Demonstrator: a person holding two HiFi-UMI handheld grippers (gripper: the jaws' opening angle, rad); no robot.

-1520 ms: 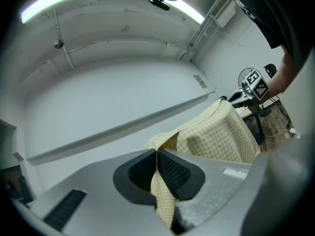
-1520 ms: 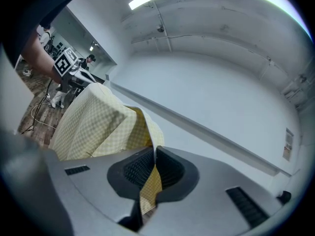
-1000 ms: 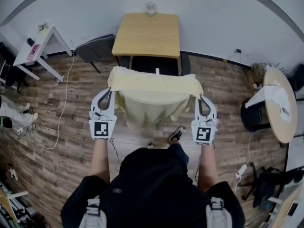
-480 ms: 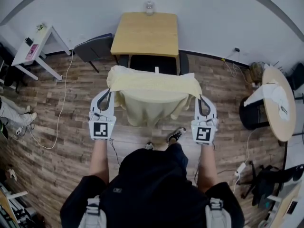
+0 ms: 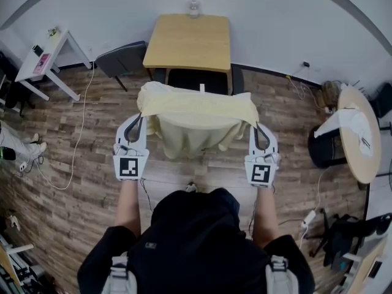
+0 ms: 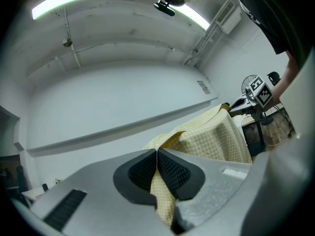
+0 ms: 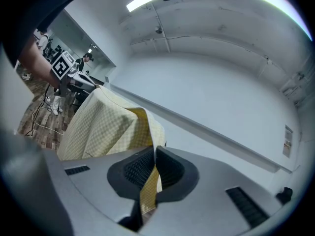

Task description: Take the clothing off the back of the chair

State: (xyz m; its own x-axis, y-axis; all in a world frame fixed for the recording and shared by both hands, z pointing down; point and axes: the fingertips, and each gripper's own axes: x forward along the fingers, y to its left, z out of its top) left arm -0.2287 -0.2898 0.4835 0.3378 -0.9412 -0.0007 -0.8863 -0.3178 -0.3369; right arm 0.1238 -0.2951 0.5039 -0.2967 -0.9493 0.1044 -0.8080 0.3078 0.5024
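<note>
Stretching crosswise, clothing (image 5: 196, 110) hangs pinched by left tongs (image 5: 141, 117), right tongs (image 5: 252, 127).

The yellow garment (image 5: 196, 110) rose slightly.

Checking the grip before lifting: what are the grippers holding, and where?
The yellow garment: left gripper pinches its left end, right gripper its right end.
</note>
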